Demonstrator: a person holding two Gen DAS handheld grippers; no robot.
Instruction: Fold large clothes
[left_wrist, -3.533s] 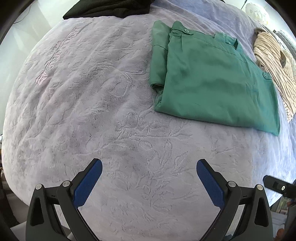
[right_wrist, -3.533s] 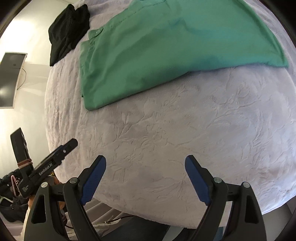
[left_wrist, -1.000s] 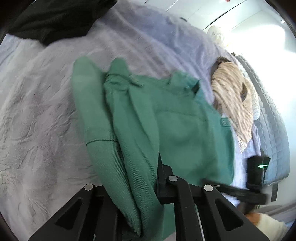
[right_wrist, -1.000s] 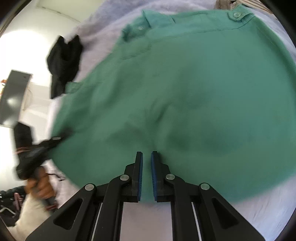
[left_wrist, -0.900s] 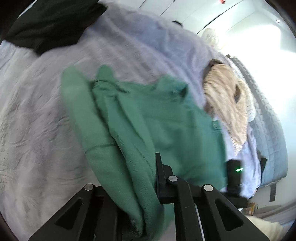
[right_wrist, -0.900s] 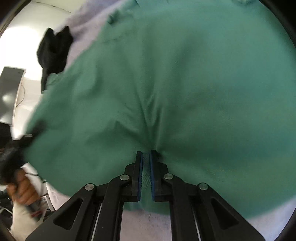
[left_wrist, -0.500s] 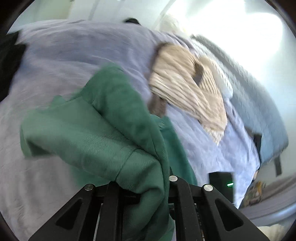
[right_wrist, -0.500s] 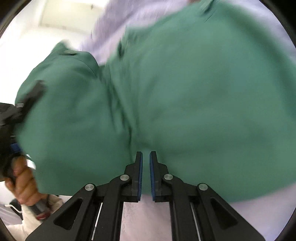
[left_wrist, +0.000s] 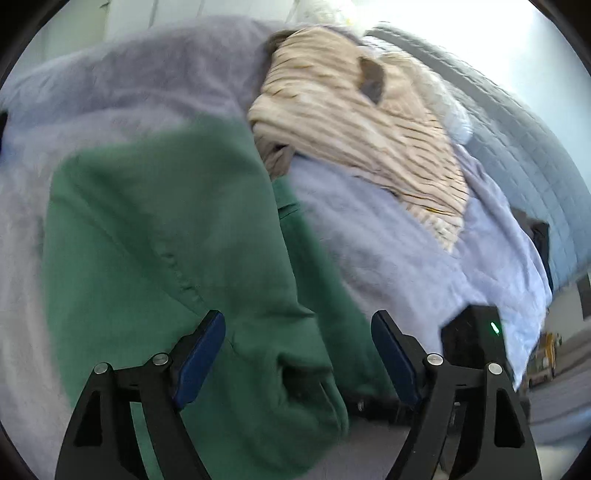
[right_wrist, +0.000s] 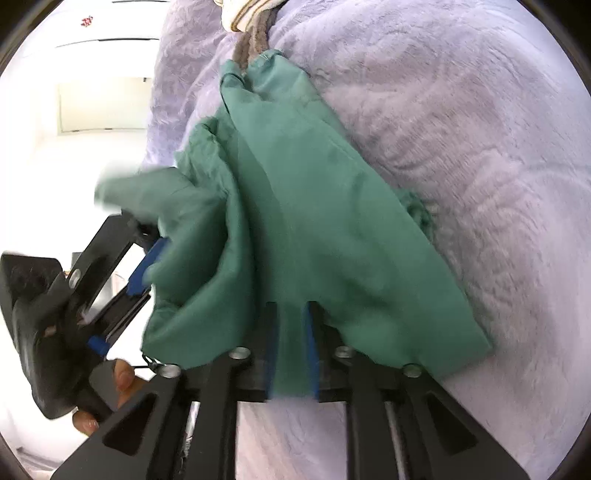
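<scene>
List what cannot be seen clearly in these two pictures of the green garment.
- Left wrist view: green garment is motion-blurred; its fold edges are unclear, and it hides the bed beneath.
- Right wrist view: cloth between the opening right gripper pads; pad contact unclear.
- Left gripper blurred, partly behind cloth.

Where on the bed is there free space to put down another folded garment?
Bare blanket lies between the green garment and the striped beige garment, and more shows right of the green garment. The near edge is crowded: both grippers' jaws are opening around green cloth.
</scene>
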